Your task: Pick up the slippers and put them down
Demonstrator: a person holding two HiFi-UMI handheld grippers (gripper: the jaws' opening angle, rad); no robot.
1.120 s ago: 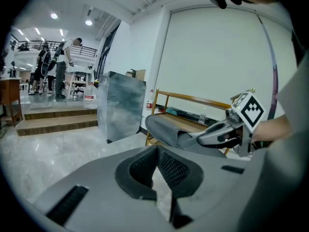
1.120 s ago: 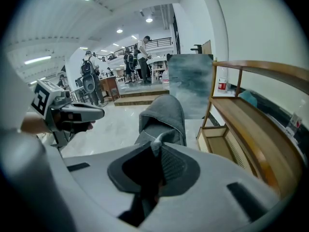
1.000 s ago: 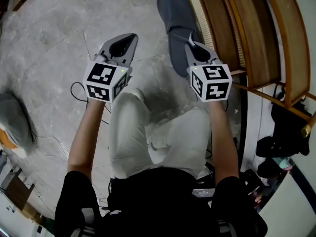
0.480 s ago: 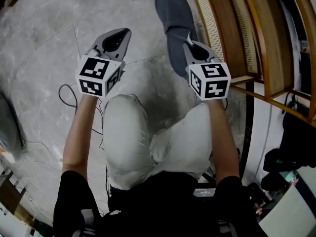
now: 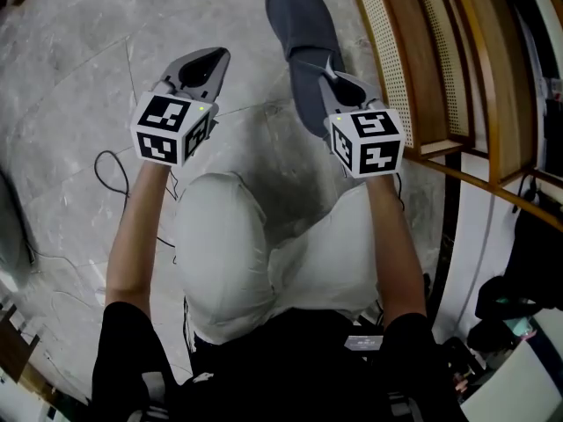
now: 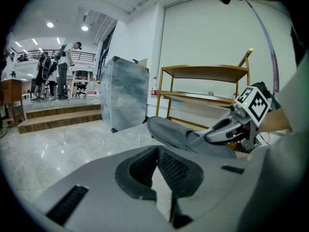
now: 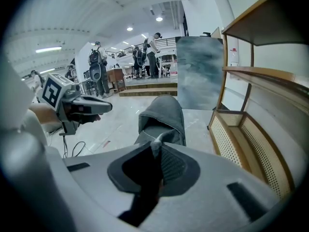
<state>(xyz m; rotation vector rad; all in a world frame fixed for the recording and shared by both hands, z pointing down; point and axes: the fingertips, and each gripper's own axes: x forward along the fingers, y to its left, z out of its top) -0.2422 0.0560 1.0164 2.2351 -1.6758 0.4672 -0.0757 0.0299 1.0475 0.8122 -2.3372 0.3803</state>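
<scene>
A dark grey slipper [image 5: 299, 25] hangs toe-forward over the marble floor, close to the wooden rack. My right gripper [image 5: 327, 67] is shut on its heel edge, and the right gripper view shows the slipper [image 7: 161, 112] stretching away from the pinched jaws [image 7: 157, 144]. My left gripper [image 5: 215, 55] is level with it on the left, jaws shut with nothing between them [image 6: 157, 150]. The left gripper view shows the slipper [image 6: 169, 132] and the right gripper [image 6: 222, 129] off to the right. A grey soft shape [image 5: 7, 227] at the left edge may be a second slipper.
A wooden rack with cane-weave panels [image 5: 422, 60] stands just right of the slipper. A thin cable [image 5: 110, 170] lies on the floor at left. The person's knees in light trousers [image 5: 229, 253] sit under both grippers. A grey marbled block [image 6: 123, 93] and steps stand farther off.
Both grippers have sunk towards the floor together, the right one still carrying the slipper. The person's knees have bent deeper. The jaws look unchanged.
</scene>
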